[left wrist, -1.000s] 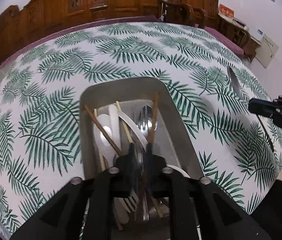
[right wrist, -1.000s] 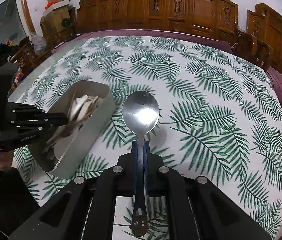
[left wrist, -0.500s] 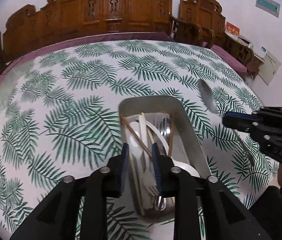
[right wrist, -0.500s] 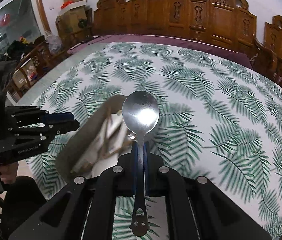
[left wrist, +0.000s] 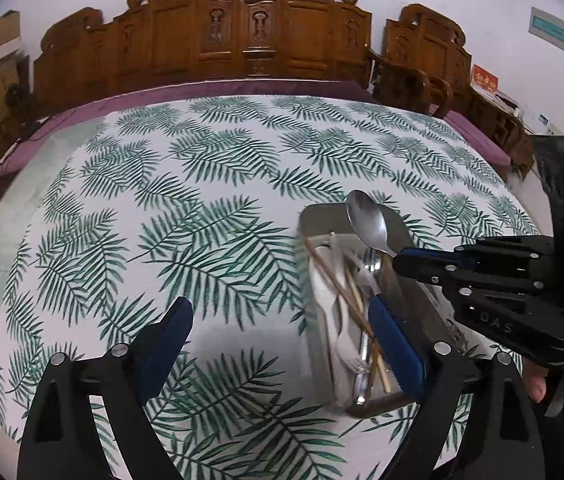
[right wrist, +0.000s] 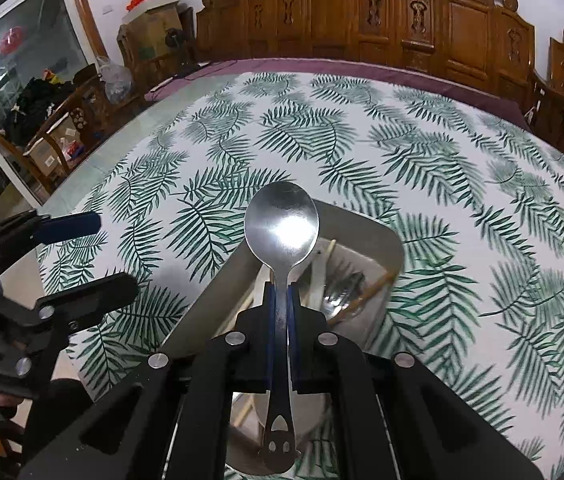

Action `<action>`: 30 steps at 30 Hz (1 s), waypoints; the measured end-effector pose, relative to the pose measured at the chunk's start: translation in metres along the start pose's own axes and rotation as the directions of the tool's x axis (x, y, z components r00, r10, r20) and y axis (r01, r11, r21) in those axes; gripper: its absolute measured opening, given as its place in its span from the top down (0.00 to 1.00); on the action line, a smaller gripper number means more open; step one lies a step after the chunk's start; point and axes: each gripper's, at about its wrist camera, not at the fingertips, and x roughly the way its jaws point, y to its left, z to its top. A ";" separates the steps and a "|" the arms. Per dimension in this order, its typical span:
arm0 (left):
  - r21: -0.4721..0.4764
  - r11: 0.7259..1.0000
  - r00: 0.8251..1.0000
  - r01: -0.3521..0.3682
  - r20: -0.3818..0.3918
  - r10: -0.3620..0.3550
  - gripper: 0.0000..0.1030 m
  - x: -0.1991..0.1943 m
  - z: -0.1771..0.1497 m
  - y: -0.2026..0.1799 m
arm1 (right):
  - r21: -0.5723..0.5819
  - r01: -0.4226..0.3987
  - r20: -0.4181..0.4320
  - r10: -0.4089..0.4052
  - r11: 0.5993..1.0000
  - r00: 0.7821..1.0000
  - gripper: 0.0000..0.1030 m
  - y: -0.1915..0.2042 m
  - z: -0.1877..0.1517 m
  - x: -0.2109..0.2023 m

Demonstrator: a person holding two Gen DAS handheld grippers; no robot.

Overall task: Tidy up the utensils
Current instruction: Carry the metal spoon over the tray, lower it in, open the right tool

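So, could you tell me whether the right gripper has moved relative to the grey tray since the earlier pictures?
Yes. The right gripper, shut on the metal spoon, has travelled leftward across the leaf-print tablecloth and now hangs over the grey tray.

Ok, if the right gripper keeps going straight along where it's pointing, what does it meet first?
Most likely the grey utensil tray. The right gripper, shut on the metal spoon, points down over it, so the spoon's bowl would probably reach the chopsticks and cutlery inside first. Depth is hard to judge.
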 end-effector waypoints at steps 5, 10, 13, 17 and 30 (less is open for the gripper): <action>-0.010 1.000 1.000 -0.008 -0.002 0.008 0.17 -0.001 -0.002 0.010 | 0.034 0.000 -0.024 0.001 0.999 1.000 0.93 0.004 0.002 0.019; -0.009 1.000 1.000 -0.012 -0.002 0.012 0.17 -0.003 -0.003 0.014 | 0.050 0.025 -0.051 -0.023 0.998 0.998 0.93 0.003 0.002 0.038; -0.009 1.000 1.000 -0.013 -0.002 0.013 0.17 -0.003 -0.003 0.016 | 0.052 0.047 -0.064 -0.044 0.998 0.997 0.93 -0.001 0.002 0.047; -0.008 1.000 1.000 -0.014 -0.004 0.014 0.17 -0.002 -0.003 0.017 | 0.061 0.074 -0.073 -0.070 0.995 0.995 0.93 -0.007 0.002 0.054; 0.001 1.000 1.000 -0.022 0.014 0.022 0.17 -0.009 -0.003 0.007 | 0.055 0.029 0.011 -0.029 0.998 1.000 0.92 -0.010 -0.008 0.021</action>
